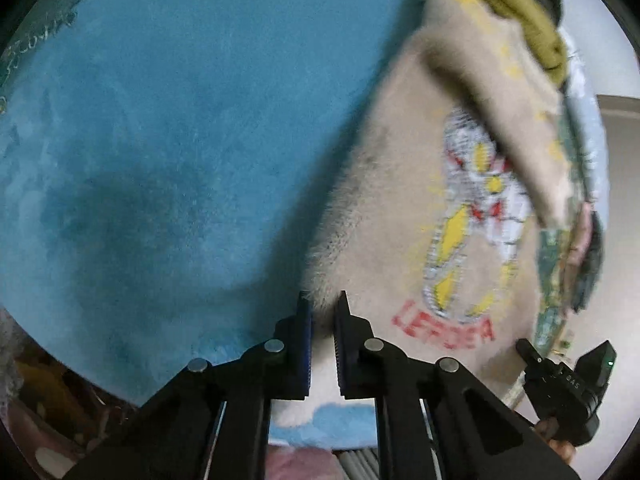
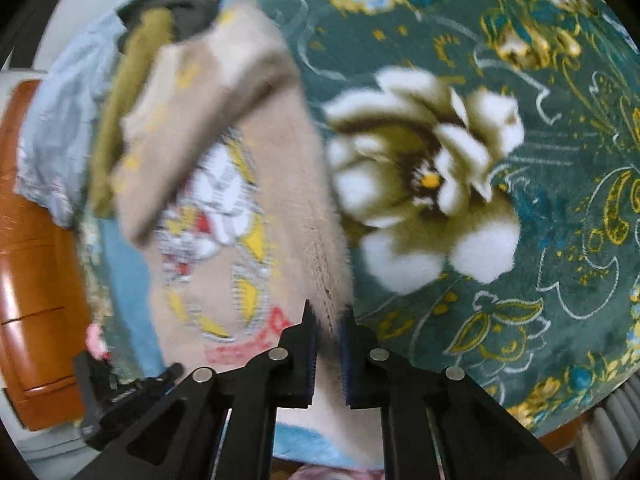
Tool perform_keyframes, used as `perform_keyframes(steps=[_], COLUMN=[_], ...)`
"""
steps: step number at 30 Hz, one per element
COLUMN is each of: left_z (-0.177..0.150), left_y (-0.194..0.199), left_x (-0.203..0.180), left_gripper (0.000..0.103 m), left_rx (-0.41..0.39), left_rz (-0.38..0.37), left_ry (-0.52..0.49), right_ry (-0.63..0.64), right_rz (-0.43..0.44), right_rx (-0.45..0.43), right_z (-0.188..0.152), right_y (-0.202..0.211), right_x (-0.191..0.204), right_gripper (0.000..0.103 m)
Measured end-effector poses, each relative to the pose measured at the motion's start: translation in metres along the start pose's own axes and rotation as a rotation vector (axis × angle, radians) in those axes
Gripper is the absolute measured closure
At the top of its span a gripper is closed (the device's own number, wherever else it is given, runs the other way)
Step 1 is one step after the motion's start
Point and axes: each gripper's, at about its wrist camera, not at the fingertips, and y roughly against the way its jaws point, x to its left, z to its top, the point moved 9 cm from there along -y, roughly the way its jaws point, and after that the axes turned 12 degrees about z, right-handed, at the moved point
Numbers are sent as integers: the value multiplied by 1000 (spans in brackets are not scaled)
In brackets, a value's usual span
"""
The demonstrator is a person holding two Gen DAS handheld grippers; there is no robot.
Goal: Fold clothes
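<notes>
A fuzzy beige sweater (image 1: 384, 216) with a yellow, white and red cartoon print and red letters is held up over the bed. My left gripper (image 1: 323, 308) is shut on its lower left corner. My right gripper (image 2: 330, 318) is shut on its lower right corner. The sweater also fills the left middle of the right wrist view (image 2: 248, 200); one sleeve is folded across the chest. The right gripper body shows at the lower right of the left wrist view (image 1: 568, 380); the left gripper body shows at the lower left of the right wrist view (image 2: 120, 392). The image is blurred.
A blue fleece blanket (image 1: 180, 140) covers the left side. A green floral blanket (image 2: 500, 160) lies on the right. An olive garment (image 1: 528, 16) and a pale blue garment (image 2: 60, 128) lie piled beyond the sweater. An orange wooden bed frame (image 2: 36, 280) stands at the left.
</notes>
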Motion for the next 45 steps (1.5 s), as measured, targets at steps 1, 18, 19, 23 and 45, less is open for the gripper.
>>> perform_keyframes(steps=[1, 18, 19, 23, 45], left_z=[0, 95, 101, 124, 204], left_y=[8, 108, 107, 97, 44], left_x=[-2, -40, -42, -50, -60], left_gripper=[94, 94, 94, 94, 69], left_rx=[1, -49, -40, -10, -62], left_rz=[-19, -214, -227, -262, -41], left_ry=[1, 135, 167, 297, 439], right_ry=[-5, -270, -287, -344, -208], right_rz=[21, 251, 255, 267, 166], right_rx=[-11, -89, -83, -48, 77], right_z=[-1, 83, 89, 115, 204], right_y=[7, 64, 60, 45, -47], right_x=[7, 61, 60, 56, 44], right_gripper=[93, 93, 93, 93, 64])
